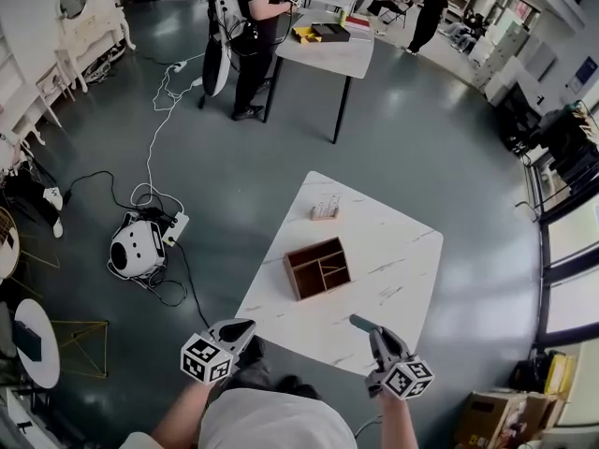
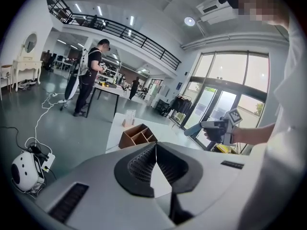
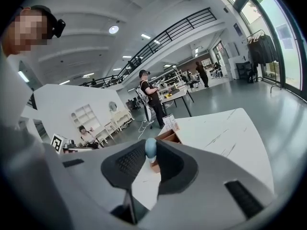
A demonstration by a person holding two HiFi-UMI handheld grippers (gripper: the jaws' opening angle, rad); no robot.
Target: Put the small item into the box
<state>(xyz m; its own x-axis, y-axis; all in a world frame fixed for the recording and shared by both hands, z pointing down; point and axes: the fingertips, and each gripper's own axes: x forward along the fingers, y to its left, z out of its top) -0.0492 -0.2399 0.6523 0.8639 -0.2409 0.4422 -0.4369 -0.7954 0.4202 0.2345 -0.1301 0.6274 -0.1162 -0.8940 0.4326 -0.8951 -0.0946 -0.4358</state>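
A brown wooden box (image 1: 318,267) with several compartments sits in the middle of the white marble table (image 1: 402,260). My right gripper (image 1: 362,325) hovers over the table's near edge, shut on a small blue-grey item (image 1: 358,322). The right gripper view shows that item (image 3: 150,147) pinched between the pads, with the box (image 3: 169,136) beyond it. My left gripper (image 1: 245,327) hangs off the table's near left corner, shut and holding nothing. In the left gripper view, its jaw tips (image 2: 154,145) meet, and the box (image 2: 138,135) and the right gripper (image 2: 209,127) lie ahead.
A small clear holder (image 1: 325,210) stands on the table's far side behind the box. On the floor to the left lie a white round device (image 1: 136,247) and cables. A person (image 1: 253,26) stands at a second table (image 1: 328,50) far off.
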